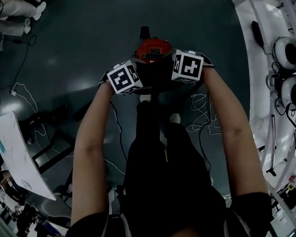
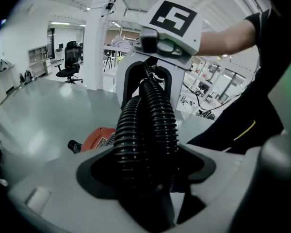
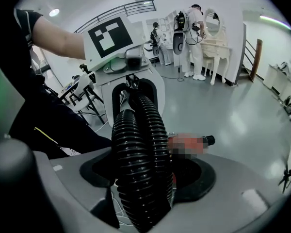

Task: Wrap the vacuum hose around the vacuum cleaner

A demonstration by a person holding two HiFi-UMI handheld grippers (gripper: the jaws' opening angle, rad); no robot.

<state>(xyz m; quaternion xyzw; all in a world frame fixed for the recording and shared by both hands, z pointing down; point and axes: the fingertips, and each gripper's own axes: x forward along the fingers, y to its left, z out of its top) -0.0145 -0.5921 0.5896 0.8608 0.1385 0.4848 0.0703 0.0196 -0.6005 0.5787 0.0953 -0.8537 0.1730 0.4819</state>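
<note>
The red vacuum cleaner stands on the dark floor below my hands. It also shows low in the left gripper view and, partly blurred, in the right gripper view. Two runs of the black ribbed hose lie side by side and span straight from one gripper to the other. My left gripper is shut on this doubled hose. Facing it at close range, my right gripper is shut on the same two runs. From the head, the left gripper and right gripper hover just above the vacuum.
Loose cables trail on the floor near the person's feet. A white board leans at the left. White shelving with equipment lines the right side. People in white stand far off, and an office chair sits in the distance.
</note>
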